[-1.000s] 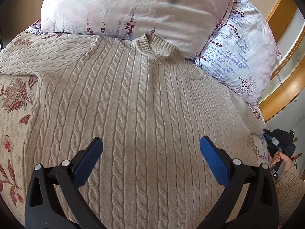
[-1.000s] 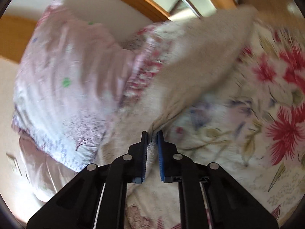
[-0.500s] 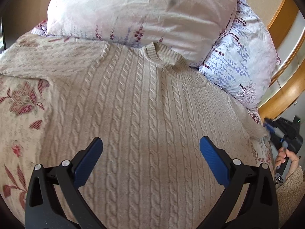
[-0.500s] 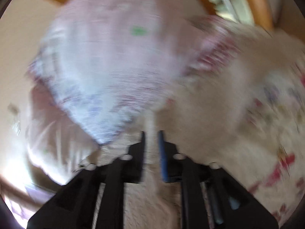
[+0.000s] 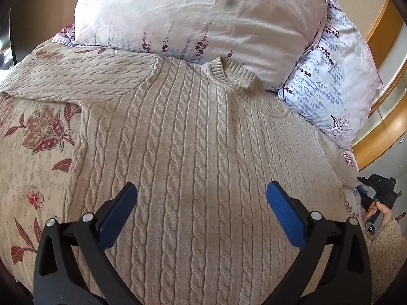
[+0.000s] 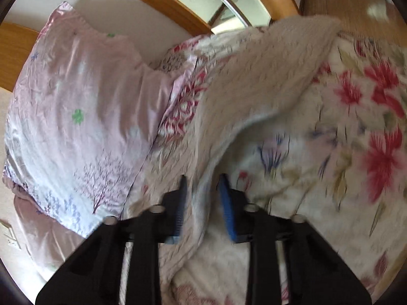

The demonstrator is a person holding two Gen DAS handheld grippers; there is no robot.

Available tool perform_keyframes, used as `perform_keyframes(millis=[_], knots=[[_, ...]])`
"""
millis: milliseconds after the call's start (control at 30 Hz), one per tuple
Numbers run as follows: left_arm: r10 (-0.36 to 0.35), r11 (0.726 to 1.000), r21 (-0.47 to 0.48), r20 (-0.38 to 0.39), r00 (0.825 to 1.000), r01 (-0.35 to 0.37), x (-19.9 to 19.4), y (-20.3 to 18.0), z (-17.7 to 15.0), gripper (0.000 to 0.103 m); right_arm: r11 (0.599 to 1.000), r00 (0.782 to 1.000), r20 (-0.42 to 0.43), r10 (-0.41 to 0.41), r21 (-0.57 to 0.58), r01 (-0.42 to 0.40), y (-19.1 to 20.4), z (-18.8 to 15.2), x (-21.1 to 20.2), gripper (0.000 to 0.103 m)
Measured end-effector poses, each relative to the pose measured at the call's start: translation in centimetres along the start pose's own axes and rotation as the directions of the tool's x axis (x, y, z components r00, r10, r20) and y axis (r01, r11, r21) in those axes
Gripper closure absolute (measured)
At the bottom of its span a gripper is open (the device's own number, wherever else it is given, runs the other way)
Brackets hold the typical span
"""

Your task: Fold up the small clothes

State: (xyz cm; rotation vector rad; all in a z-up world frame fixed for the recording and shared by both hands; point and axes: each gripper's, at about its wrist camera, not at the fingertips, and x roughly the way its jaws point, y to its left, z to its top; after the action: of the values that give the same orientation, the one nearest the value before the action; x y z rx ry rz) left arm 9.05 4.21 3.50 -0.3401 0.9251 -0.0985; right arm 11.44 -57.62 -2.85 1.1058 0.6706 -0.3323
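A beige cable-knit sweater (image 5: 193,147) lies flat on the bed, collar toward the pillows, its left sleeve stretched out to the left. My left gripper (image 5: 201,193) is open and empty, hovering over the sweater's lower body. In the right wrist view my right gripper (image 6: 202,190) has its jaws parted a little, with the edge of the sweater's right sleeve (image 6: 244,96) lying between the fingers. The right gripper also shows at the far right of the left wrist view (image 5: 379,188), held in a hand.
A floral bedspread (image 5: 33,157) covers the bed. Two pillows lean at the head: a pale pink one (image 5: 203,17) and a lilac-print one (image 5: 335,81). A wooden bed frame (image 5: 381,137) runs along the right side. A floral blanket (image 6: 356,137) lies beside the sleeve.
My right gripper, shut on the sleeve edge a second ago, swung fast and now has its jaws slightly apart. My left gripper drew back a little; it stays open.
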Motion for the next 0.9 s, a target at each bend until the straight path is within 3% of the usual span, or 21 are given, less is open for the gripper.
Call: perform_keyframes(millis=[167, 300, 433, 533, 633, 733, 833, 900], knots=[[0.004, 1.0, -0.015, -0.001, 1.0, -0.004, 0.2, 0.3, 0.1, 0.002, 0.992, 0.998, 0.018, 0.063, -0.11, -0.06, 2.2, -0.2, -0.8, 0.093], [-0.004, 1.0, -0.01, 0.004, 1.0, 0.004, 0.2, 0.2, 0.3, 0.002, 0.969, 0.982, -0.005, 0.187, -0.163, -0.186, 5.3, -1.7, -2.1, 0.093], [-0.009, 1.0, -0.004, 0.009, 1.0, 0.009, 0.4, -0.1, 0.6, 0.002, 0.916, 0.95, -0.089, 0.298, -0.255, -0.311, 9.9, -5.1, -2.7, 0.093], [-0.013, 1.0, -0.002, 0.016, 1.0, 0.013, 0.4, -0.2, 1.1, 0.002, 0.87, 0.926, -0.172, 0.337, -0.321, -0.376, 13.3, -8.8, -2.3, 0.093], [-0.016, 1.0, -0.002, 0.025, 1.0, 0.016, 0.4, -0.3, 1.6, 0.002, 0.832, 0.911, -0.273, 0.309, -0.386, -0.398, 15.5, -13.2, -0.6, 0.093], [-0.039, 0.999, 0.001, 0.028, 0.999, 0.039, 0.3, -0.5, 2.3, 0.002, 0.81, 0.9, -0.387, 0.201, -0.452, -0.375, 16.4, -18.3, 2.8, 0.093], [-0.058, 0.998, 0.015, 0.022, 0.998, 0.058, 0.3, -0.8, 2.7, 0.002, 0.813, 0.878, -0.469, 0.092, -0.473, -0.338, 16.2, -22.0, 5.5, 0.089], [-0.069, 0.997, 0.026, 0.014, 0.998, 0.068, 0.4, -1.0, 2.9, 0.002, 0.836, 0.863, -0.499, 0.08, -0.438, -0.331, 15.7, -22.4, 6.1, 0.085]])
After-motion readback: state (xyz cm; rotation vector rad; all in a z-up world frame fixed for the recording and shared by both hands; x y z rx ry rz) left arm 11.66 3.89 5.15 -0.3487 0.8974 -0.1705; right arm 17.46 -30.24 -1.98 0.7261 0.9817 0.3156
